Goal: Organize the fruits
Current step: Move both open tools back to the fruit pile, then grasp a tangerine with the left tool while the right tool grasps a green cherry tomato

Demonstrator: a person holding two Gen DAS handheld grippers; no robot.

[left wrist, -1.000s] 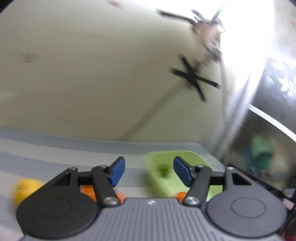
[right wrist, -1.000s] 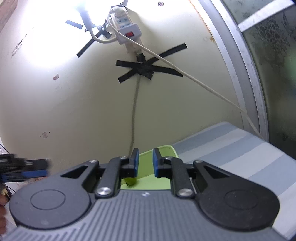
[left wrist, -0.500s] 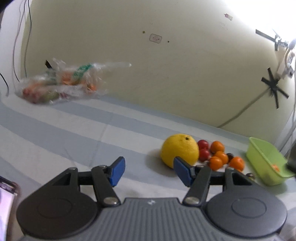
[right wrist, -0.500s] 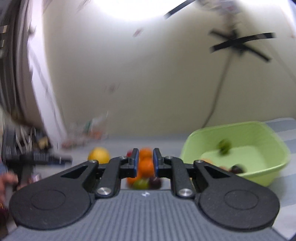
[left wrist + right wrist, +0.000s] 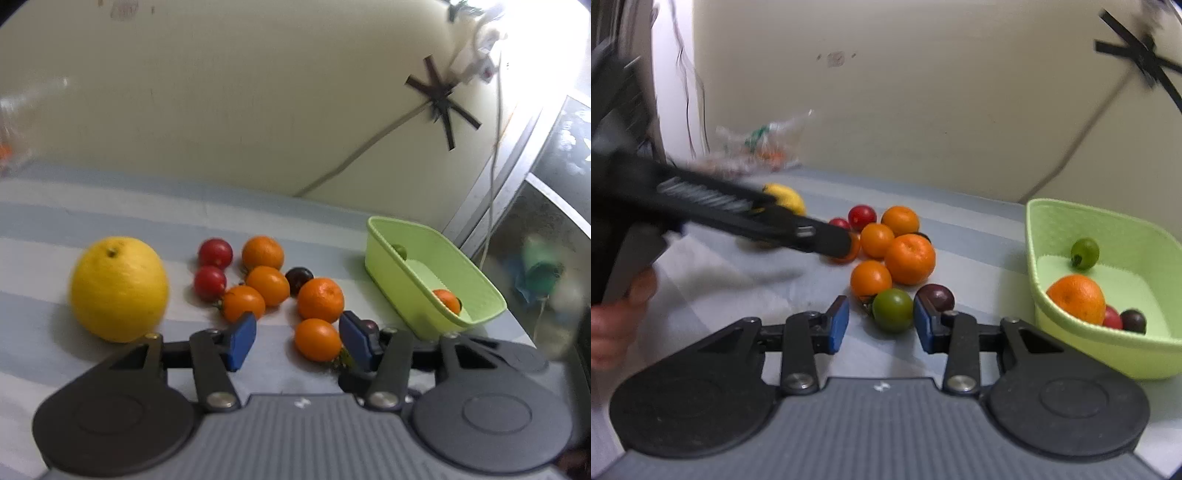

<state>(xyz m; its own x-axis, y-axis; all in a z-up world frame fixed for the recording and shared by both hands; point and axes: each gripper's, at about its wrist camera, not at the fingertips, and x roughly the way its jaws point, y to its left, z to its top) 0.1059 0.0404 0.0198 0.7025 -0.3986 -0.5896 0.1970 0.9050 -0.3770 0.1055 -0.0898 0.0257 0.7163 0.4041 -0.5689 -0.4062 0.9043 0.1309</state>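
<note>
Closing around a small orange tomato (image 5: 317, 339), the left tongs (image 5: 297, 341) have the fruit between their blue pads (image 5: 240, 341) but not yet pressed; a gap shows on the left side, so nothing is gripped. Judged from this, the nearest fruit of the cluster was chosen because it can be taken without disturbing the rest.

The right tongs (image 5: 881, 321) are opening, released, with a green tomato (image 5: 893, 309) between the pads and a dark tomato (image 5: 936, 296) just beside the right one, presumably lined up as the next pick.

Farther out, loose oranges (image 5: 320, 299) and red tomatoes (image 5: 215, 253) lie bunched mid-bench (image 5: 110, 369), a large yellow citrus (image 5: 118, 288) to their left. The green basket (image 5: 1108, 350) stands at the right, holding an orange (image 5: 1076, 298), a green tomato and two darker ones: evidently the collecting point, set within reach of both hands
</note>
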